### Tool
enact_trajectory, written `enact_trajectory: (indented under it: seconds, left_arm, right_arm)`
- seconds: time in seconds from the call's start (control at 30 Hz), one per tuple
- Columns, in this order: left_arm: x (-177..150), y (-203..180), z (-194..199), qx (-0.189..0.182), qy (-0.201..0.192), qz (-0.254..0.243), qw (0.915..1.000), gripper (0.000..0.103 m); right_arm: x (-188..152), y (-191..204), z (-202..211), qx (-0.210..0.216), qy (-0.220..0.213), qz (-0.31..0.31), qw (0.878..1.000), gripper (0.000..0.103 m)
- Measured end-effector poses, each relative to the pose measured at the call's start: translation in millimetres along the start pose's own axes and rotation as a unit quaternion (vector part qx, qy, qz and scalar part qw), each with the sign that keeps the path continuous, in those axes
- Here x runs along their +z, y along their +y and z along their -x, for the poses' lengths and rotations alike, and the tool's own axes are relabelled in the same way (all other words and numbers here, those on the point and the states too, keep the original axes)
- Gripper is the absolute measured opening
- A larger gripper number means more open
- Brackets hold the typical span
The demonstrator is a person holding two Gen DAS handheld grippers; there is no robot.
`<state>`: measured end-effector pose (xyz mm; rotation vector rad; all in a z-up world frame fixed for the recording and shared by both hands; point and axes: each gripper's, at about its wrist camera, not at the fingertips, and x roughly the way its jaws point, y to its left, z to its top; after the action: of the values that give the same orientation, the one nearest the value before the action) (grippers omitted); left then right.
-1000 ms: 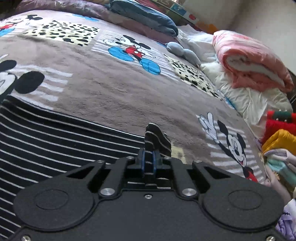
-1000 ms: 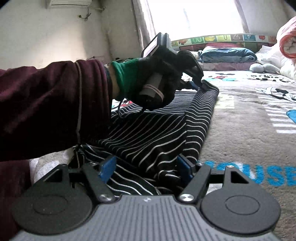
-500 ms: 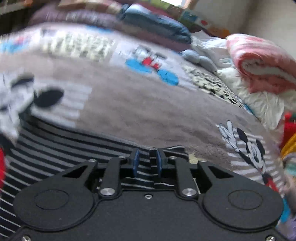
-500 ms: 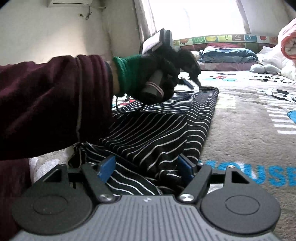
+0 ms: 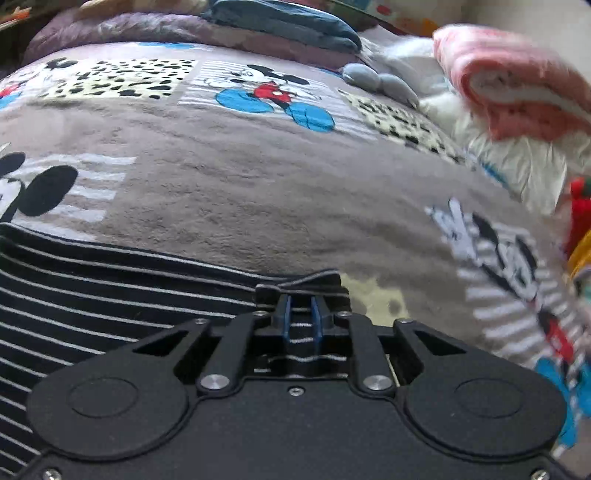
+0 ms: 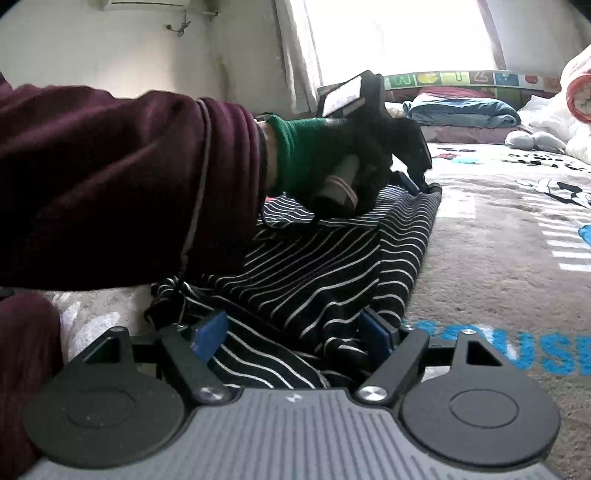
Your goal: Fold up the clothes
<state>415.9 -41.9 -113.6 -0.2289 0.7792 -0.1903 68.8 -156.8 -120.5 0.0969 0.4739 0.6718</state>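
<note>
Bedroom setting: grey-brown cartoon-mouse blanket [image 5: 229, 206] covering a bed, pale wall and bright curtained window [image 6: 399, 33] at the far side. Item, near left: person's maroon sleeve [image 6: 110, 184] with green cuff, black-gloved hand [image 6: 354, 155] holding the left gripper [image 6: 415, 184] low over the fabric. Item, centre: black striped garment [image 6: 317, 269] with thin white stripes, lying on the blanket, running from the near edge away to a far corner [image 5: 314, 280]; folds rumpled at the near end. Left gripper [image 5: 300, 317]: blue-padded jaws nearly closed, a narrow gap between them, positioned at that far corner; striped cloth shows through the gap, but whether it is pinched cannot be told. Right gripper [image 6: 295, 332]: jaws spread wide, the bunched near end of the garment lying between the blue pads, nothing clamped. Item, far centre: folded blue bedding [image 5: 280, 22] on a purple pillow. Item, right: rolled pink quilt [image 5: 517, 85] over white bedding; grey plush toy [image 5: 380, 81] beside it; stacked coloured clothes at the right edge, blurred.
</note>
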Motion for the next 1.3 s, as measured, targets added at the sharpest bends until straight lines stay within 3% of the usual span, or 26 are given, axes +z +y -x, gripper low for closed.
enact_trajectory:
  seconds: [0.13,0.33,0.37,0.5,0.67,0.93,1.03,1.1,1.2,1.3]
  left_arm:
    - [-1.0,-0.9,43.0,-0.018,-0.034,0.000,0.9993,0.014]
    - [-27.7,22.5,147.5,-0.015,-0.083,0.017,0.9963,0.015]
    - [-35.9,31.4,167.4,-0.016,-0.093,0.025,0.9952,0.017]
    - [-71.4,68.5,236.8,0.003,-0.125,0.066,0.9900,0.042]
    - [-124.6,118.0,298.0,0.027,-0.146,0.148,0.9778,0.042]
    - [-191.8,166.5,297.3,0.033,-0.106,0.232,0.9664,0.043]
    - [-200.3,181.3,296.2,-0.003,-0.110,0.285,0.9524,0.043]
    - [-198.6,186.0,293.0,-0.011,-0.116,0.296,0.9479,0.043]
    - [-188.0,194.0,286.5,0.013,-0.121,0.294,0.9482,0.042]
    - [-172.3,198.6,291.7,0.048,-0.129,0.251,0.9581,0.042]
  right_arm:
    - [2.0,1.9,4.0,-0.003,-0.009,0.001,1.000,0.078]
    - [5.5,10.5,12.5,-0.006,-0.020,0.012,1.000,0.078]
    - [6.4,12.6,14.8,-0.007,-0.022,0.016,1.000,0.078]
    - [10.0,14.7,22.3,-0.018,-0.032,0.017,0.999,0.078]
    - [9.8,11.9,26.6,-0.035,-0.032,0.009,0.999,0.078]
    - [-2.4,19.9,24.0,-0.054,-0.014,0.025,0.998,0.078]
    - [-3.3,24.0,23.5,-0.052,-0.016,0.031,0.998,0.078]
    - [-2.5,26.0,22.8,-0.051,-0.021,0.033,0.998,0.078]
    - [-1.5,28.0,22.3,-0.048,-0.031,0.036,0.998,0.078]
    - [-2.8,28.1,19.5,-0.044,-0.028,0.040,0.998,0.078]
